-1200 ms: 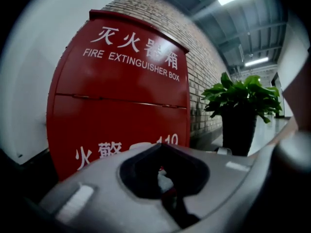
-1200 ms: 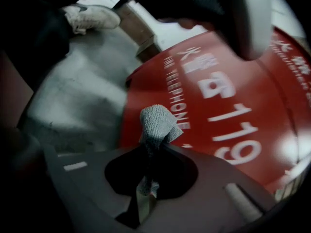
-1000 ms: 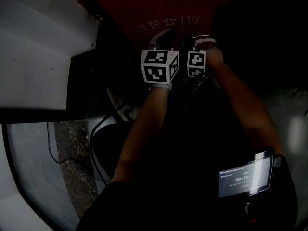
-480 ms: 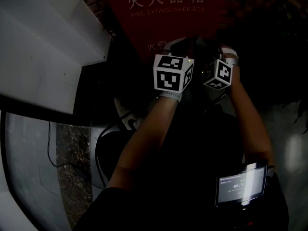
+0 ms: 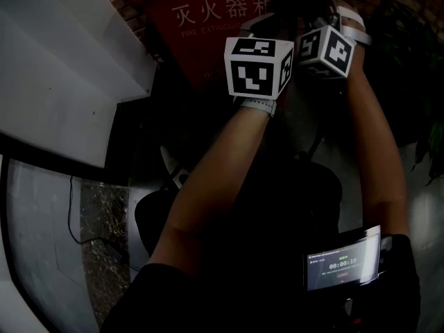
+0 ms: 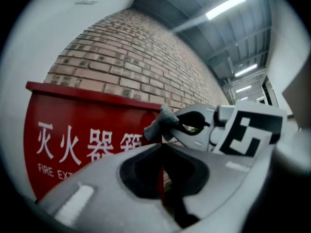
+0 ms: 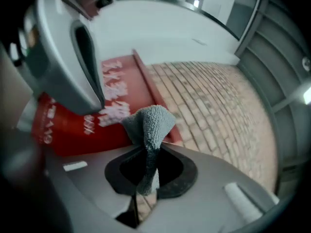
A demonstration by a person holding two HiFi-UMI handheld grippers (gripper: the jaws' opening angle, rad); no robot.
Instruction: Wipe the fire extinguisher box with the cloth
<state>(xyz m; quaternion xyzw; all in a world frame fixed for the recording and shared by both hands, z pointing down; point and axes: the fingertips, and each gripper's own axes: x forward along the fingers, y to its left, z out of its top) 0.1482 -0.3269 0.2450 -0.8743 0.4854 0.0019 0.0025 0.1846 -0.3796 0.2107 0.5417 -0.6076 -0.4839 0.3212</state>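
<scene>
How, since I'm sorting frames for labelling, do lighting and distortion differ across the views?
Head view: badly underexposed, the fire extinguisher box dim, only the marker cubes bright. Left gripper view: well lit, fisheye bows the brick wall. Right gripper view: well lit, cloth sharp, edges smeared and dark.

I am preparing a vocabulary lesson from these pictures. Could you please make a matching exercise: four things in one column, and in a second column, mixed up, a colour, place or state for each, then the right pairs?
Things
1. cloth
2. fire extinguisher box
3. left gripper
4. brick wall

Descriptions
A. red, with white lettering
B. shut, nothing between its fingers
C. behind and above the box
D. grey, pinched in the right gripper

Pairs: 1-D, 2-A, 3-B, 4-C
</scene>
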